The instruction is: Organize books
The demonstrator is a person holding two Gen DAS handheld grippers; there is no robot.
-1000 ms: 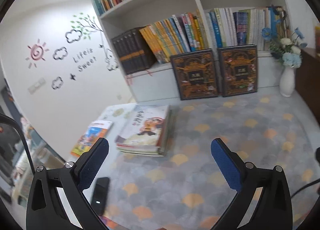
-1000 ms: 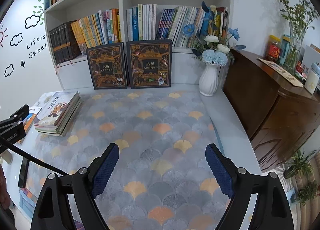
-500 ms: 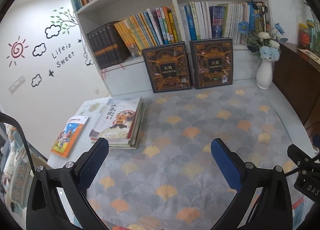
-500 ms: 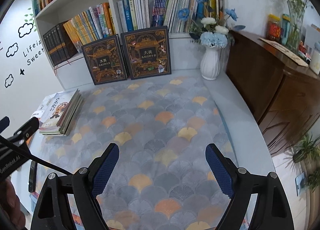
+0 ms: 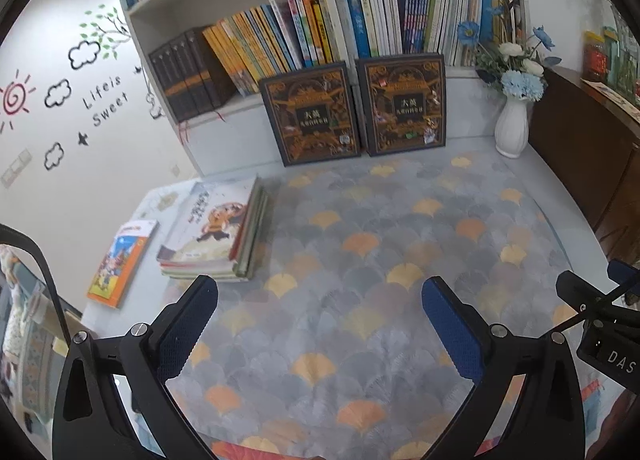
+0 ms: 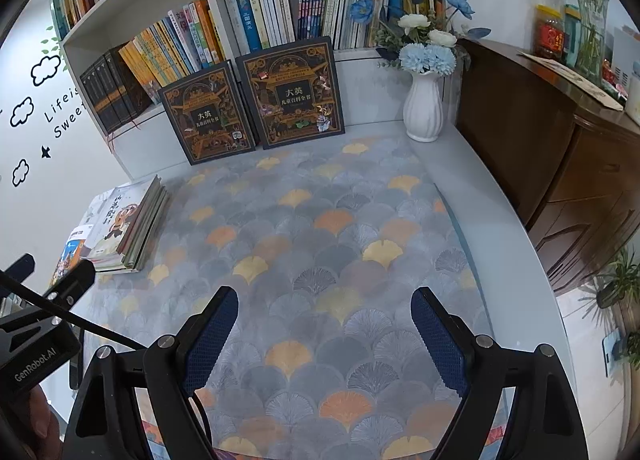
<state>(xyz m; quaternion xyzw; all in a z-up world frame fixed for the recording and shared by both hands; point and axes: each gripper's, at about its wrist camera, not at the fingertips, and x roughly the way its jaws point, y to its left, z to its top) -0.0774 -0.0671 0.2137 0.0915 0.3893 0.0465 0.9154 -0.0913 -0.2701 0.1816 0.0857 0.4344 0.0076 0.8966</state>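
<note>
Books, loose: one flat stack of picture books (image 5: pixel 216 234) at the left end of the table (image 5: pixel 400 300), spines toward the middle, and one thin orange-covered book (image 5: pixel 122 262) lying alone just beside the stack, nearer the table's left edge. Two dark ornate volumes (image 5: pixel 354 109) stand leaning against the base of the bookshelf (image 5: pixel 320 11) at the back. My left hand-held gripper (image 5: pixel 320 334): jaws wide apart, nothing between them, hovering over the patterned cloth, stack just ahead and to its left. My right hand-held gripper (image 6: pixel 324 344): jaws likewise apart and empty, over the middle of the cloth, well away from the books. Handling note, my judgement: I take the stack with the left, coming in low at its near edge, closing across few books at once so thin covers do not slide or fan out; the right steadies.
</note>
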